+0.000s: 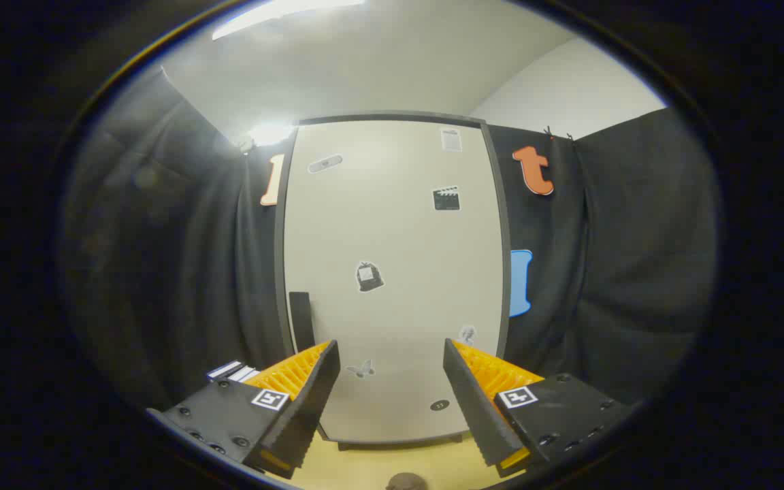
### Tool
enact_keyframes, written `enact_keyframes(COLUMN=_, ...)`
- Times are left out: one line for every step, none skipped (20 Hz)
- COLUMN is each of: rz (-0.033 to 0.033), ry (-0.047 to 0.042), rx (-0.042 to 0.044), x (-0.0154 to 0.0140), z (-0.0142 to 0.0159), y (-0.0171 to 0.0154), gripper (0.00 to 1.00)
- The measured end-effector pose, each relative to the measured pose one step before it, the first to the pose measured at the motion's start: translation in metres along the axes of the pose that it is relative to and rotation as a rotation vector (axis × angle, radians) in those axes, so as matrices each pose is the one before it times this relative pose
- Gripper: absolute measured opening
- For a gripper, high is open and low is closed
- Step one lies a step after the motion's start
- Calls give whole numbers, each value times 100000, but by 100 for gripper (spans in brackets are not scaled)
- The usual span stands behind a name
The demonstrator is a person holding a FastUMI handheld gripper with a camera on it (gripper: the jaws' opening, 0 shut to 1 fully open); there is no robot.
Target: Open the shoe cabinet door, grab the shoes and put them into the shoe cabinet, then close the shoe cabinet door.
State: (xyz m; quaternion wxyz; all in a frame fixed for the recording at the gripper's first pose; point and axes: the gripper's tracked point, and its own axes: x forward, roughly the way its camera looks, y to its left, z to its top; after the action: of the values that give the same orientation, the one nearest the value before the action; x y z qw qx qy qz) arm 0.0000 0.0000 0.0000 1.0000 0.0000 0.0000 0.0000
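In the gripper view, your gripper (390,401) was spread wide, with nothing between its two fingers (310,401). Straight ahead of them, beyond the tips, stood the shoe cabinet (392,231), tall and pale with a dark frame, and its door was closed. The dark handle (301,320) ran upright near the door's left edge, just above and beyond your left finger, not touching it. Small stickers (369,276) were dotted over the door. Black cloth (181,272) hung on both sides of the cabinet. Below the cabinet, between your fingers, lay a strip of light wooden floor (378,463), and a small dark rounded thing (405,482) sat close beneath the claw; you could not tell what it was.
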Motion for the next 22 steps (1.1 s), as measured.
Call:
enact_keyframes(rz=61, ry=182, rx=-178, x=-8, z=-13, y=27, gripper=95)
enact_keyframes(rz=11, ry=300, rx=-104, x=44, z=-128, y=53, gripper=95)
enact_keyframes(rz=68, ry=349, rx=6, x=-21, z=-109, y=70, gripper=95)
enact_keyframes(rz=235, ry=436, rx=164, x=48, z=-110, y=129, gripper=95)
enact_keyframes(rz=242, ry=636, rx=15, x=113, z=-229, y=117, gripper=95)
enact_keyframes(rz=456, ry=534, rx=23, x=63, z=-70, y=139, gripper=95)
enact_keyframes(rz=261, ry=540, rx=-249, x=93, z=-221, y=203, gripper=95)
enact_keyframes(rz=313, ry=283, rx=-287, x=3, z=-17, y=134, gripper=95)
enact_keyframes(rz=408, ry=136, rx=-257, x=62, z=-74, y=242, gripper=95)
enact_keyframes(rz=107, ry=-117, rx=-264, x=9, z=76, y=75, gripper=95)
enact_keyframes(rz=305, ry=-18, rx=-21, x=3, z=-51, y=170, gripper=95)
enact_keyframes(rz=-65, ry=-244, rx=234, x=76, z=86, y=37, gripper=95)
enact_keyframes(rz=168, ry=-182, rx=446, x=10, z=38, y=81, gripper=95)
enact_keyframes(rz=4, ry=-98, rx=428, x=94, z=26, y=102, gripper=95)
enact_keyframes(rz=431, ry=-77, rx=341, x=153, z=-82, y=207, gripper=95)
enact_keyframes(rz=176, ry=-68, rx=-5, x=133, z=30, y=168, gripper=95)
enact_keyframes(rz=225, ry=-58, rx=-70, x=132, z=-3, y=220, gripper=95)
enact_keyframes(rz=44, ry=-13, rx=-16, x=217, z=-4, y=219, gripper=95)
enact_keyframes(rz=283, ry=88, rx=269, x=249, z=-143, y=337, gripper=95)
enact_keyframes(rz=570, ry=384, rx=522, x=219, z=-120, y=520, gripper=95)
enact_keyframes(rz=845, ry=458, rx=725, x=495, z=-242, y=675, gripper=95)
enact_keyframes(rz=560, ry=415, rx=109, x=353, z=-212, y=559, gripper=95)
